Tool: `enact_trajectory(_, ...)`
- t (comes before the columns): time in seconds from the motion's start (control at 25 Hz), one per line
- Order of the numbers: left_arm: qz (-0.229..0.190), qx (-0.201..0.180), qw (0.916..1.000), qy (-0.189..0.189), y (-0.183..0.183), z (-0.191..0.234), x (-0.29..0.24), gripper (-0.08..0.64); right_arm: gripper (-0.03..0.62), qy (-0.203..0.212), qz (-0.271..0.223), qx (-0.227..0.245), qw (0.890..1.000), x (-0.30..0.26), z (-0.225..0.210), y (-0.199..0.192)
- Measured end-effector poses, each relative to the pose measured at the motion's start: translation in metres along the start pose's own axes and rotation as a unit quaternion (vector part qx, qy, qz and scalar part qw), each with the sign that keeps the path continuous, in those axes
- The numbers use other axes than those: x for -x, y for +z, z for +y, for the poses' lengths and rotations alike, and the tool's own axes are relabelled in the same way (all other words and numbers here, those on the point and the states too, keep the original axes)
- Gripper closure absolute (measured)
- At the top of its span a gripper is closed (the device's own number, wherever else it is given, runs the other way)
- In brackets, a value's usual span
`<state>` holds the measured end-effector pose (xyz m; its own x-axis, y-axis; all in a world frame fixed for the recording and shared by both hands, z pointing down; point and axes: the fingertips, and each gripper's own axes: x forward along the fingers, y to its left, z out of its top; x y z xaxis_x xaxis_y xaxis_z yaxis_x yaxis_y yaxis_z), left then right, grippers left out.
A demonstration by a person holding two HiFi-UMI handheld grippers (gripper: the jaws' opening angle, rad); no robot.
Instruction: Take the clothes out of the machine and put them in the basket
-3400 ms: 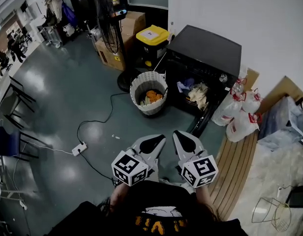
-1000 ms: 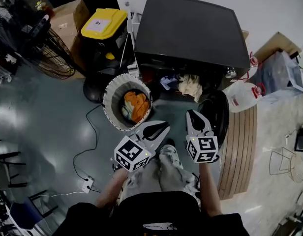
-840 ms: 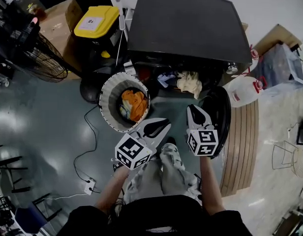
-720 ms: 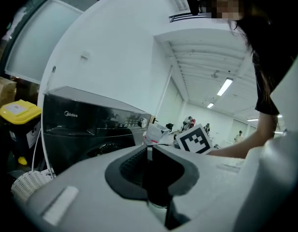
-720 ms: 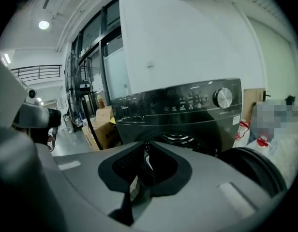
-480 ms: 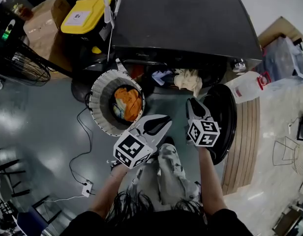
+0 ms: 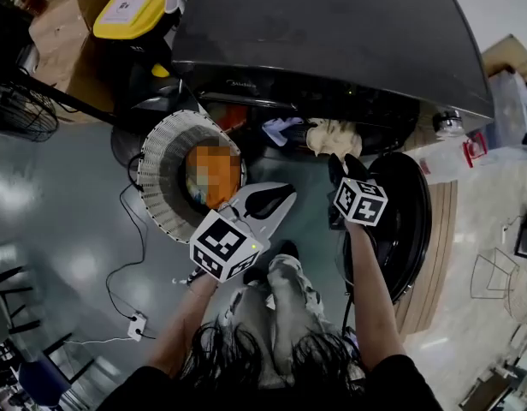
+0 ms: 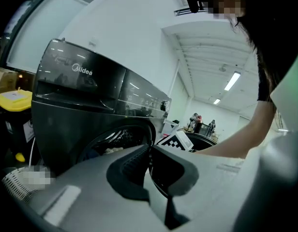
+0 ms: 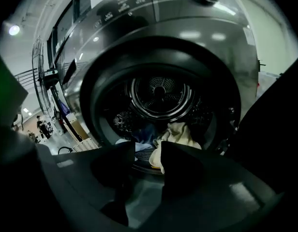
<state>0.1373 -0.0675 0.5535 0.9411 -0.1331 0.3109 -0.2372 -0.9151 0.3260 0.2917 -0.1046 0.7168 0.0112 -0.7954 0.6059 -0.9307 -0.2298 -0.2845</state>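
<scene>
Two garments show at the mouth of the machine [image 7: 332, 32], so most of the job looks to be ahead of you. A cream garment [image 7: 334, 135] hangs over the lip of the drum, and a blue garment [image 7: 281, 129] lies just beside it on its left. Whether more lies deeper in the drum cannot be told; the back of it looks bare in the right gripper view.

One orange garment [image 7: 214, 174] lies in the basket [image 7: 152, 187], which stands on the floor just left of the drum opening. By that count, one piece is done and at least two remain.

Your right gripper [image 9: 148, 149] is pointed straight into the drum. Its jaws stand apart with nothing between them, and the cream garment shows through the gap, near but not touched. That piece looks like your next grab.

Your left gripper [image 8: 149, 149] is held back between the basket and your knees. Its jaws are together at the tips and hold nothing.

Counted: one machine with its round door [image 7: 409, 221] swung open to your right, one basket, two grippers, and three garments in view. The garments are one cream, one blue and one orange.
</scene>
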Motion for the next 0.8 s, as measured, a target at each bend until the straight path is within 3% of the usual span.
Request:
enact_trajectory(0.32,0.015,-0.029,0.9994,-0.007,-0.025,0.016,-0.030,0.552,0.340,-0.064,0.023,-0.016,0.998,-0.059,-0.054,-0.022)
enact_trajectory(0.52,0.015,-0.035,0.9992,-0.008,-0.031,0.019,-0.036,0.552,0.253,-0.091,0.048,-0.028,0.994,-0.080,-0.080,-0.034)
enact_trajectory(0.8,0.014,-0.036,0.9993,0.005,-0.045,0.035,-0.029,0.552,0.279,-0.099,0.073,-0.064,0.990,-0.106,-0.100,-0.050)
